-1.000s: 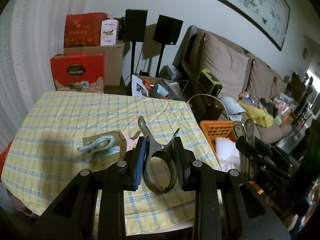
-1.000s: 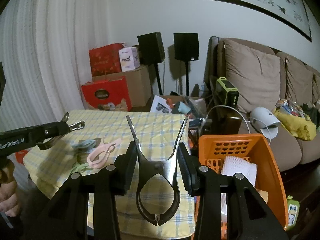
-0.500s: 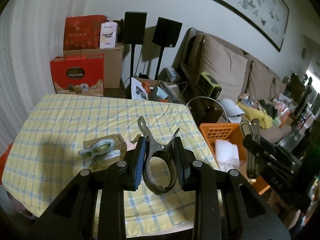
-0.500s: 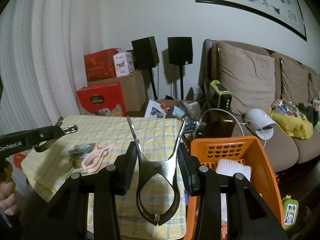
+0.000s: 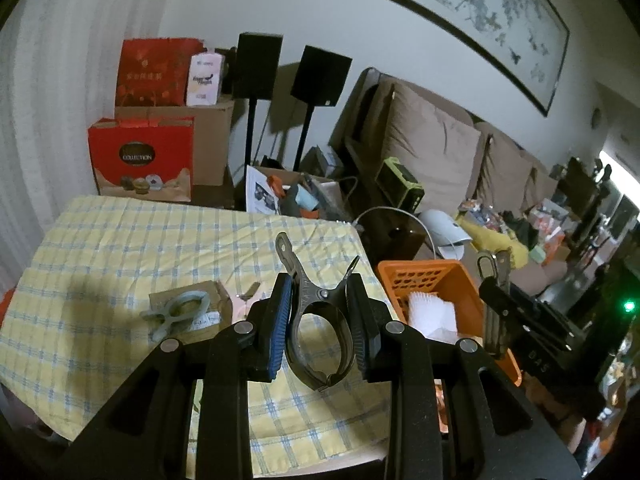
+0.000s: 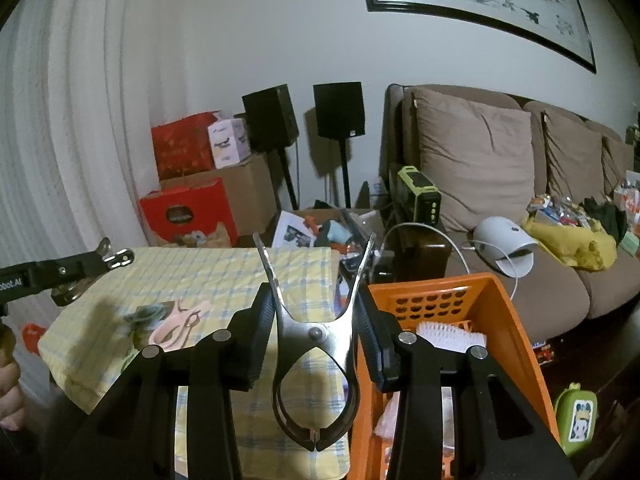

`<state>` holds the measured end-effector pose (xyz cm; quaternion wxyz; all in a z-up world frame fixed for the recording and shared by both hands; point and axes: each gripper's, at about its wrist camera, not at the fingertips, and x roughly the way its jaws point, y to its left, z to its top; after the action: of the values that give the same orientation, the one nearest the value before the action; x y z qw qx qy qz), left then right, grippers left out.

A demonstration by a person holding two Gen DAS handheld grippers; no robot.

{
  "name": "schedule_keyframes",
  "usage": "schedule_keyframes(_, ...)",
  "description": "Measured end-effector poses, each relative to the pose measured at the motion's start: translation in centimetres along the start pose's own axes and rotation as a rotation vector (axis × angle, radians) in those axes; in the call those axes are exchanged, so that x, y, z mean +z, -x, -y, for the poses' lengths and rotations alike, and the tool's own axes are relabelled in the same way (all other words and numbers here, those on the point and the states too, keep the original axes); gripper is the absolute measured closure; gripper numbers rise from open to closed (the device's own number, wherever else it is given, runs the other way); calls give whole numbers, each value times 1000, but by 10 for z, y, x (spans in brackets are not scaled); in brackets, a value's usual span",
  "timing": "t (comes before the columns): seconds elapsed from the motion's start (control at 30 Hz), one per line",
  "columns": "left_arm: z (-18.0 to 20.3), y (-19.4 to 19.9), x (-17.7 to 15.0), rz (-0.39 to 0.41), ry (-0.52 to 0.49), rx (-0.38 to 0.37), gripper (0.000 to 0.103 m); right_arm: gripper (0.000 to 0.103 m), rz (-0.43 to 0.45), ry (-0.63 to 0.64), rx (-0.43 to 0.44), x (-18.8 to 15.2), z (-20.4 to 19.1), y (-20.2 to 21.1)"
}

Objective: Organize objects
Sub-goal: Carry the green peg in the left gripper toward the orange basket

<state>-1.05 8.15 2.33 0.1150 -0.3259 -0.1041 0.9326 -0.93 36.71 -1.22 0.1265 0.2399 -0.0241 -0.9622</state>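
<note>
My left gripper (image 5: 318,300) is shut on a dark metal spring clip (image 5: 316,320), whose handles point up over the yellow checked tablecloth (image 5: 120,248). My right gripper (image 6: 314,312) is shut on a shiny silver spring clip (image 6: 314,360) and hangs over the table's right edge, beside the orange basket (image 6: 500,312). In the left wrist view the right gripper (image 5: 494,304) shows above that orange basket (image 5: 416,276). A pale blue-green clip (image 5: 176,312) lies on a small cardboard box (image 5: 218,298). A pink clip (image 6: 176,326) lies beside it.
A white brush (image 6: 448,334) lies in the basket. The left gripper (image 6: 80,268) reaches in from the left above the table. Red boxes (image 5: 140,160), speaker stands (image 5: 252,128), a cluttered floor box (image 5: 296,196) and a brown sofa (image 6: 500,200) surround the table.
The right gripper with the silver clip has drifted to the right, so the orange basket fills more of its view. The left gripper has hardly moved; both grips are unchanged.
</note>
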Motion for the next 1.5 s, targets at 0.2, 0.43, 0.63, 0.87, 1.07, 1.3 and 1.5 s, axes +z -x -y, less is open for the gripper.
schedule_keyframes(0.2, 10, -3, 2, -2, -14, -12, 77, 62, 13, -10, -8, 2, 6, 4)
schedule_keyframes(0.43, 21, -6, 3, -8, -10, -45, 77, 62, 16, -28, -22, 3, 16, 6)
schedule_keyframes(0.63, 30, -9, 3, -9, -21, -59, 77, 62, -1, -29, -33, 2, 22, 3)
schedule_keyframes(0.87, 37, -12, 2, -18, -32, -66, 77, 62, 0, -52, -37, 1, 31, 5)
schedule_keyframes(1.07, 43, -13, 3, -17, -39, -75, 77, 62, 0, -62, -43, 3, 36, 6)
schedule_keyframes(1.3, 49, -13, 7, -7, -33, -89, 77, 62, 2, -72, -50, 3, 43, 8)
schedule_keyframes(1.5, 58, -15, 7, -12, -44, -104, 77, 62, 10, -88, -57, 4, 51, 11)
